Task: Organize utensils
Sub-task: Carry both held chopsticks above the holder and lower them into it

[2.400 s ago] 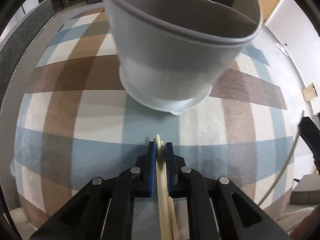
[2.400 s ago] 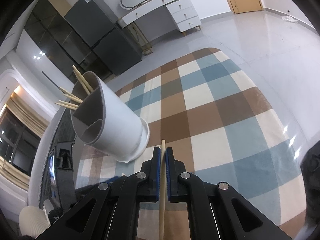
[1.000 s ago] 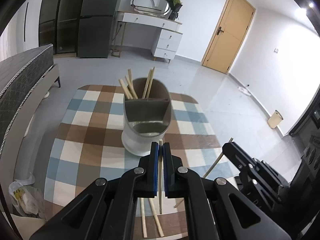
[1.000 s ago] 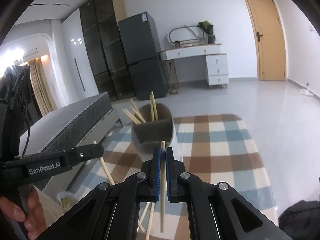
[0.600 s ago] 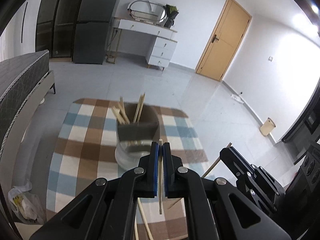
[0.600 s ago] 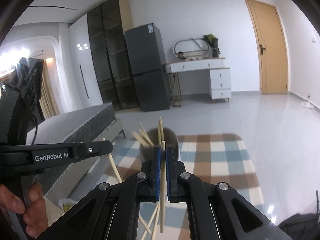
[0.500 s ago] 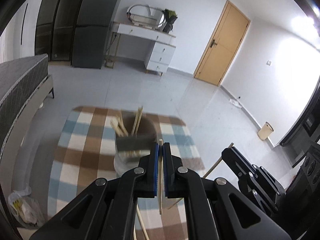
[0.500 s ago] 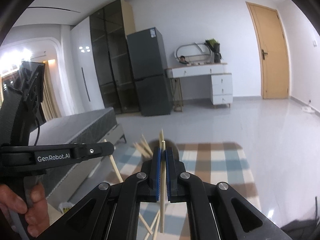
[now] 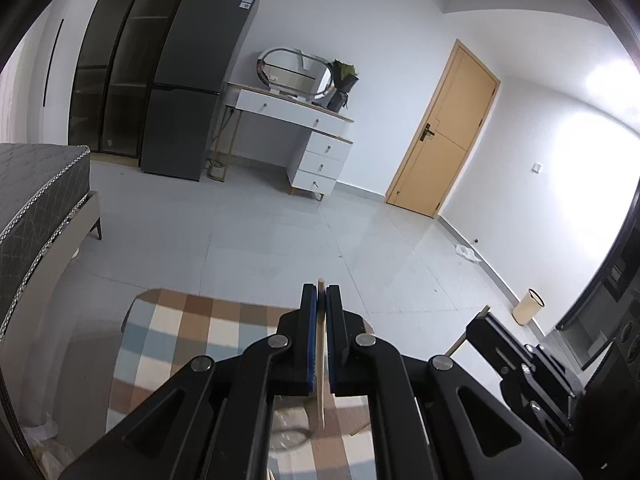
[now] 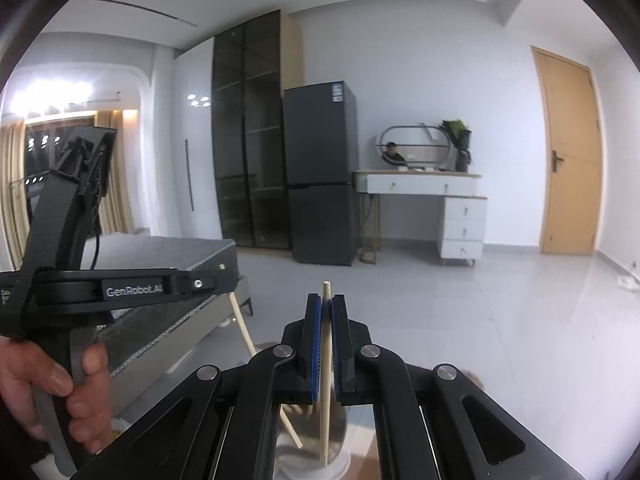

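While the left wrist camera looks out over the room, the left gripper (image 9: 321, 292) has its two blue-lined jaws pressed narrow on one wooden chopstick (image 9: 320, 364), whose tip pokes just past the jaws at 12 o'clock and whose shaft runs down toward 6 o'clock. Below the jaws lies a checked tablecloth (image 9: 188, 332), spreading out toward 9 o'clock. At 4 o'clock sits the right gripper (image 9: 490, 326), seen from the side, with one second chopstick (image 9: 460, 342) slanting out of it toward the cloth. Through the gap in the linkage at 6 o'clock a blurred grey rim shows; I cannot tell what it is. Farther off stand one dark fridge (image 9: 192, 80), one white dressing table (image 9: 296, 116) and one tan door (image 9: 444, 132).

From the right wrist camera, the right gripper (image 10: 326, 304) is likewise pinched narrow around one chopstick (image 10: 325, 380), upright between its two jaws, the lower end reaching down into a pale utensil holder (image 10: 320, 452) at 6 o'clock. At least one more stick (image 10: 290, 426) leans inside that holder. At 9 o'clock the left gripper (image 10: 216, 282) lies side-on, gripped by one hand (image 10: 56, 388) at 8 o'clock, and its chopstick (image 10: 242, 328) hangs down from it toward the holder
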